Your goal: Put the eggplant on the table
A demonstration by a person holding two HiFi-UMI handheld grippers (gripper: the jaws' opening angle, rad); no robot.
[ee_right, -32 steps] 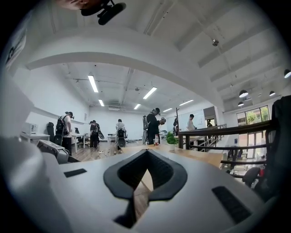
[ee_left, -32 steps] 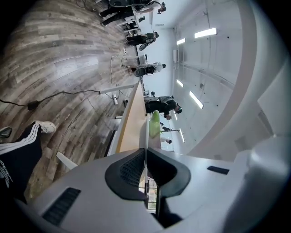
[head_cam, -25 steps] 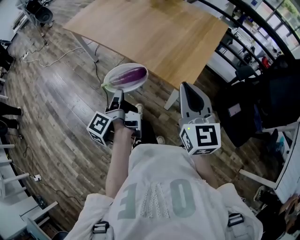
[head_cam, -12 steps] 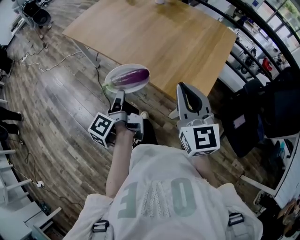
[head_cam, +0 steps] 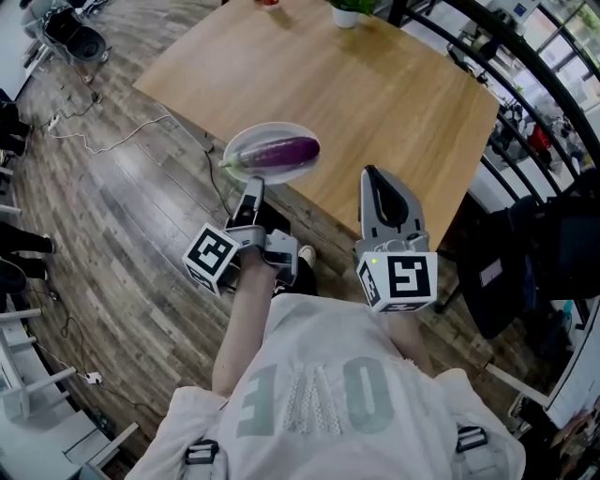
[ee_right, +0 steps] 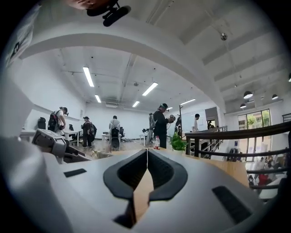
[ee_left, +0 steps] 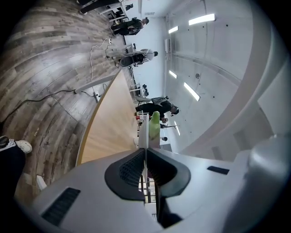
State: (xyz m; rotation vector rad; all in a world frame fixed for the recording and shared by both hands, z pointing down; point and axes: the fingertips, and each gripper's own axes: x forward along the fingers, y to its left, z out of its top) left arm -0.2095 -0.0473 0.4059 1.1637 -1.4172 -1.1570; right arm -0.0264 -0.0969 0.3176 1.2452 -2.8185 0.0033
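Observation:
A purple eggplant (head_cam: 279,150) with a green stem lies on a white plate (head_cam: 246,138). My left gripper (head_cam: 254,187) is shut on the plate's near rim and holds it level, right over the near edge of the wooden table (head_cam: 347,84). In the left gripper view the plate (ee_left: 143,132) shows edge-on between the jaws of my left gripper (ee_left: 145,152), with the eggplant's green stem (ee_left: 155,125) beyond. My right gripper (head_cam: 378,183) is shut and empty, beside the plate over the table's edge; in its own view the right gripper (ee_right: 147,154) points across the table (ee_right: 234,166).
A potted plant (head_cam: 349,8) and a bottle (ee_right: 157,142) stand at the table's far side. A cable (head_cam: 112,120) trails on the wood floor at the left. A dark railing (head_cam: 525,56) and chairs lie to the right. Several people (ee_right: 160,123) stand in the room beyond.
Both grippers and the plate with the eggplant have moved forward toward the table; the plate has gone from over the floor to over the table's near edge.

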